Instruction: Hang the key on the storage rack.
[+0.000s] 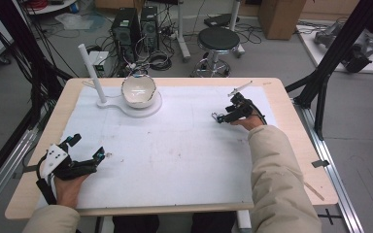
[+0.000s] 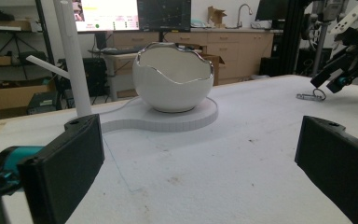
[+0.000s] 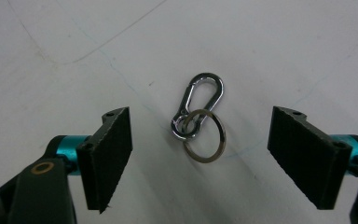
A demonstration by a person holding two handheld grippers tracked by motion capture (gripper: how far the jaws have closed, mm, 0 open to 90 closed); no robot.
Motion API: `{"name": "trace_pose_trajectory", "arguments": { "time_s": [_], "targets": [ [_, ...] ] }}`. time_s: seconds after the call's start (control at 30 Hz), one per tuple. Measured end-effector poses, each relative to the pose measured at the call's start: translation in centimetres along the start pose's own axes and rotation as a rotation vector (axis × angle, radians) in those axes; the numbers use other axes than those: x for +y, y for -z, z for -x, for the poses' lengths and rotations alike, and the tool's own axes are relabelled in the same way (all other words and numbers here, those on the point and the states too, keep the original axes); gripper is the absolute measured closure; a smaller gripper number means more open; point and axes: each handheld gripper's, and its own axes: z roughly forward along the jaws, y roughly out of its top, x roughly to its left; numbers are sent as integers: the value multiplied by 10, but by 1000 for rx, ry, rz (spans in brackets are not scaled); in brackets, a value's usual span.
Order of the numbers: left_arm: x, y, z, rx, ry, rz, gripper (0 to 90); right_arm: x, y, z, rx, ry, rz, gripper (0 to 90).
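A small silver carabiner (image 3: 200,100) linked to a flat key ring (image 3: 206,140) lies on the white mat (image 1: 175,155), at the right of the table in the high view. My right gripper (image 3: 199,135) points down at it, jaws open, one on each side of the pair and touching neither. From the left gripper view, the same carabiner and ring (image 2: 311,96) lie just below the right gripper (image 2: 333,80). My left gripper (image 1: 86,147) rests open and empty at the mat's near left, facing a white bowl (image 2: 173,77) with a jagged silver rim.
The bowl (image 1: 138,90) stands on a round white base (image 1: 151,109) with an upright white post (image 1: 91,73) at the back left of the table. Beyond the far edge, on the floor, are a black stool (image 1: 218,41), computer towers (image 1: 126,29) and cables. Black frame struts (image 1: 330,53) rise at the right.
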Motion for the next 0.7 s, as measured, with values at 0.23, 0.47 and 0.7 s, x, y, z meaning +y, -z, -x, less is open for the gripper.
{"name": "trace_pose_trajectory", "arguments": {
  "time_s": [0.23,0.47,0.7],
  "targets": [
    [0,0,0,-1,-4,-1,17,-2,-3,1,23,-13,-38,385],
    [0,0,0,-2,-5,-1,17,-2,-2,4,47,-46,-40,552],
    [0,0,0,-2,-4,-1,17,-1,3,3,62,-33,-36,715]
  ]
}}
